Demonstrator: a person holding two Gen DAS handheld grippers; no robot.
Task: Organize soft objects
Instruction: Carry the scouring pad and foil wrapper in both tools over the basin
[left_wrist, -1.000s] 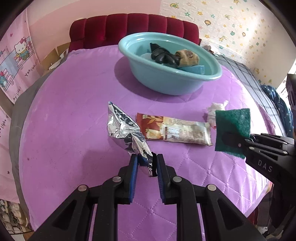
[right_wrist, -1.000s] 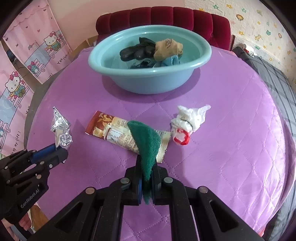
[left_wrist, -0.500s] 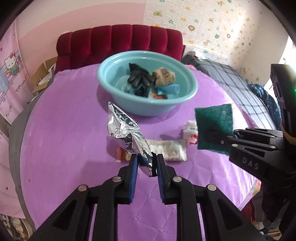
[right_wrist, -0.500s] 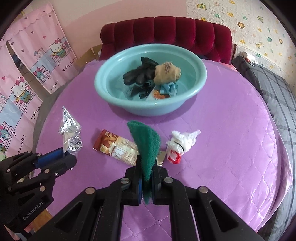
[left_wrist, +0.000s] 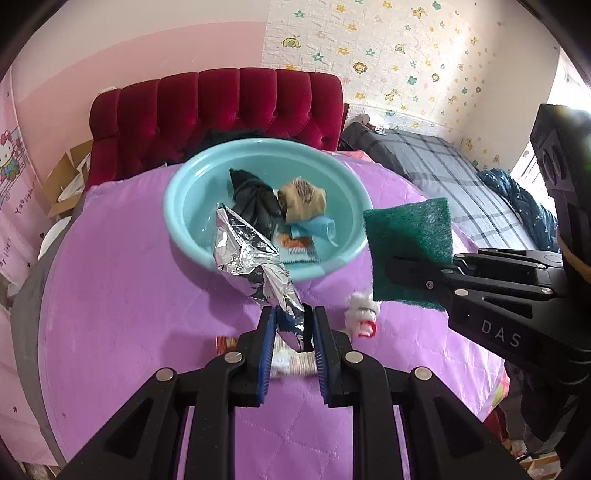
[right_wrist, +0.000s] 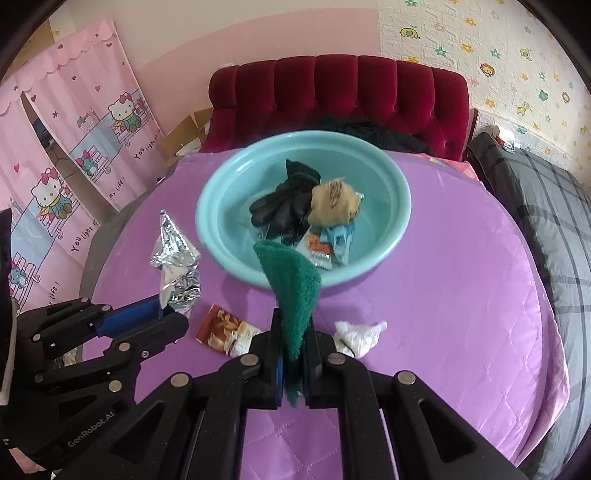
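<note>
My left gripper (left_wrist: 294, 320) is shut on the lower end of a crumpled silver foil bag (left_wrist: 246, 260), held up in front of the teal basin (left_wrist: 177, 221). In the right wrist view the same left gripper (right_wrist: 166, 314) and foil bag (right_wrist: 176, 258) hang left of the basin (right_wrist: 400, 221). My right gripper (right_wrist: 293, 332) is shut on a green scouring pad (right_wrist: 293, 288), seen flat-on as the green scouring pad (left_wrist: 410, 251) in the left wrist view, where the right gripper (left_wrist: 391, 273) reaches in from the right. The basin holds a black glove (right_wrist: 284, 210), a tan sock (right_wrist: 332, 203) and small packets.
A brown snack wrapper (right_wrist: 225, 330) and a crumpled white tissue wad (right_wrist: 358, 336) lie on the purple quilted table (right_wrist: 461, 295) near the front. A red tufted chair (right_wrist: 332, 96) stands behind the basin. A grey plaid bed (right_wrist: 546, 206) runs along the right.
Both grippers have risen and moved toward the basin with their loads. The basin's inside now shows more, and the wrapper and tissue have dropped lower in both views.
</note>
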